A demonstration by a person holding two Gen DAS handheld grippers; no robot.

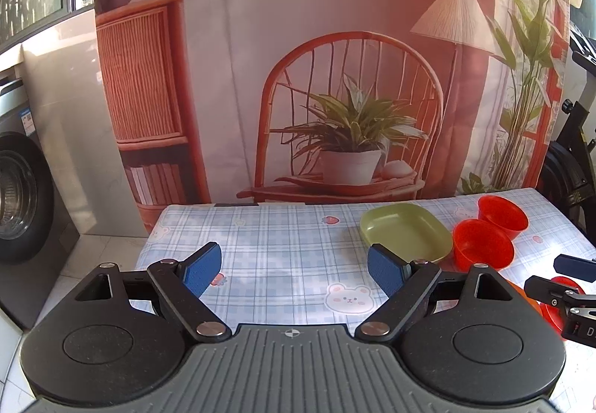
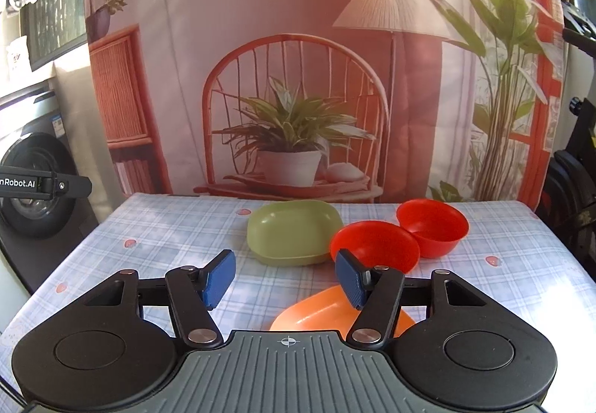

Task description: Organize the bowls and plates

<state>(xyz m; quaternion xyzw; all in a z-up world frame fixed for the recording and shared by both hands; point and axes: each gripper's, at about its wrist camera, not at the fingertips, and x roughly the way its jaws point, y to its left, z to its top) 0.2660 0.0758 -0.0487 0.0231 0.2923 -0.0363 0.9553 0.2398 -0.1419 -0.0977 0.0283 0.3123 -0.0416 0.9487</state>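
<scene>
A green plate [image 2: 294, 232] lies on the checked tablecloth toward the far side. Two red bowls [image 2: 376, 249] [image 2: 434, 226] sit touching each other just right of it. An orange plate [image 2: 320, 308] lies near the front, partly hidden under my right gripper [image 2: 285, 279], which hovers over its left part, open, with its pads on nothing. My left gripper [image 1: 294, 267] stands wide open over bare cloth, left of the green plate [image 1: 406, 234], with nothing between its fingers. In the left wrist view the right gripper [image 1: 558, 277] shows at the right edge.
The table [image 2: 167, 226] is backed by a printed curtain of a chair, plant and lamp [image 2: 298, 78]. A washing machine [image 1: 18, 197] stands off the table's left edge. Black exercise equipment [image 2: 573, 171] stands beyond the right edge.
</scene>
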